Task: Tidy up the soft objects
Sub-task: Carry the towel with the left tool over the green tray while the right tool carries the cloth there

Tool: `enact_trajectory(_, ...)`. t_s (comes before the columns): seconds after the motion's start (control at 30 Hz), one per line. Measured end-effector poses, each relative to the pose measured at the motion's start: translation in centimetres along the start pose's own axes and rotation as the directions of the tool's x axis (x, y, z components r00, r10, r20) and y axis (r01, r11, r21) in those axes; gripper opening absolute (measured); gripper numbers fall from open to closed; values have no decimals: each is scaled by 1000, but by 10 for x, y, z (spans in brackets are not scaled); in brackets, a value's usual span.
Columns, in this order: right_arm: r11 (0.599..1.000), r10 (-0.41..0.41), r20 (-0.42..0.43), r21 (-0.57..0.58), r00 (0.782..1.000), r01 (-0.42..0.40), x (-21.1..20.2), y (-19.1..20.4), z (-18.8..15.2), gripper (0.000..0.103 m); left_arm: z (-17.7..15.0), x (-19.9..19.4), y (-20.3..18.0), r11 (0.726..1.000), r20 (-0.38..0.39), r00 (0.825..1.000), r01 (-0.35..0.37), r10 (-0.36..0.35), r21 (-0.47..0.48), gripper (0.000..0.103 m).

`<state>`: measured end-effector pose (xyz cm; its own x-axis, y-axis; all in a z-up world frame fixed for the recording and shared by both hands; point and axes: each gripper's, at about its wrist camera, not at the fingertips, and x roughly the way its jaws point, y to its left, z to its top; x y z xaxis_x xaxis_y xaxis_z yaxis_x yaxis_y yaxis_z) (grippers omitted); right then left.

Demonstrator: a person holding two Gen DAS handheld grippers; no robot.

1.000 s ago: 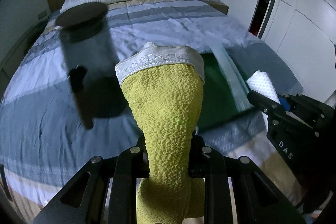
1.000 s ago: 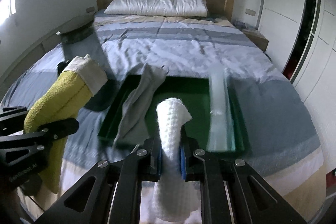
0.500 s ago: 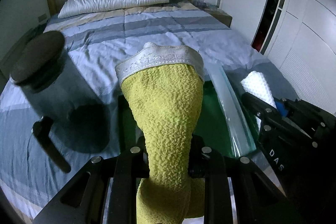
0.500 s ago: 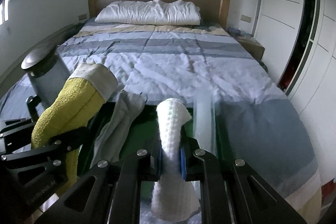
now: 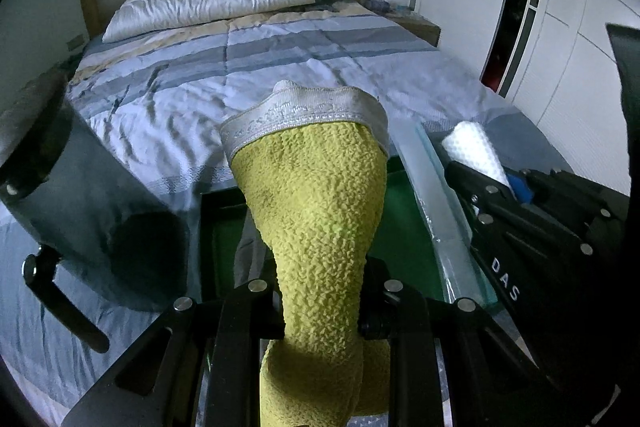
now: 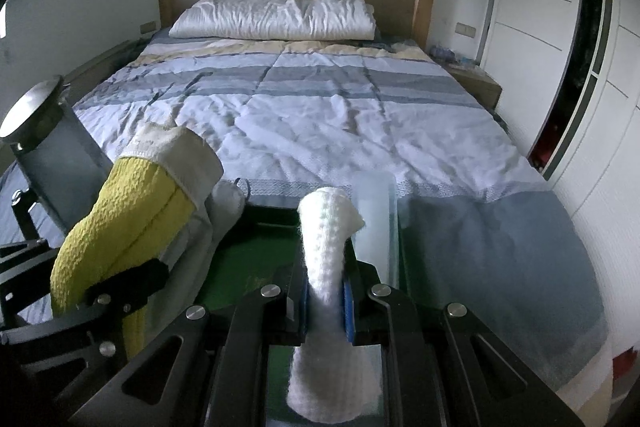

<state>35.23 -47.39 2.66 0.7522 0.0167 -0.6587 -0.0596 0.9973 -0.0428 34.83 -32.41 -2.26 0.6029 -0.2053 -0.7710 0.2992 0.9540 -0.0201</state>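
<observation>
My left gripper point(image 5: 322, 323) is shut on a yellow textured cloth with a white hem point(image 5: 316, 211), which stands up from between the fingers. The same yellow cloth point(image 6: 128, 223) shows at the left of the right wrist view. Held upright in my right gripper point(image 6: 326, 307), which is shut on it, is a white waffle-knit cloth point(image 6: 326, 239); it also peeks in as the white cloth point(image 5: 474, 151) at the right of the left wrist view. Both grippers hover over a green tray point(image 6: 240, 267) on the bed, where a grey cloth point(image 6: 200, 239) lies along its left side.
A pale translucent strip point(image 6: 374, 223) runs along the tray's right side. A dark cylindrical container with a round lid point(image 6: 44, 139) stands at the left on the bed. The striped bedspread point(image 6: 320, 107), a white pillow point(image 6: 276, 17) and wardrobe doors point(image 6: 540, 7) lie beyond.
Both grippers have moved forward over the bed toward the headboard, so the green tray now lies right under them. The dark container has shifted closer at the left. Both grips are unchanged.
</observation>
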Motion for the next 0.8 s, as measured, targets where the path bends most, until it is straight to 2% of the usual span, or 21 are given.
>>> enact_trajectory(0.8,999,26,3,30,1000,-26,35,-13,1,12,-1,37,0,999,-47,998,-37,37,-14,19)
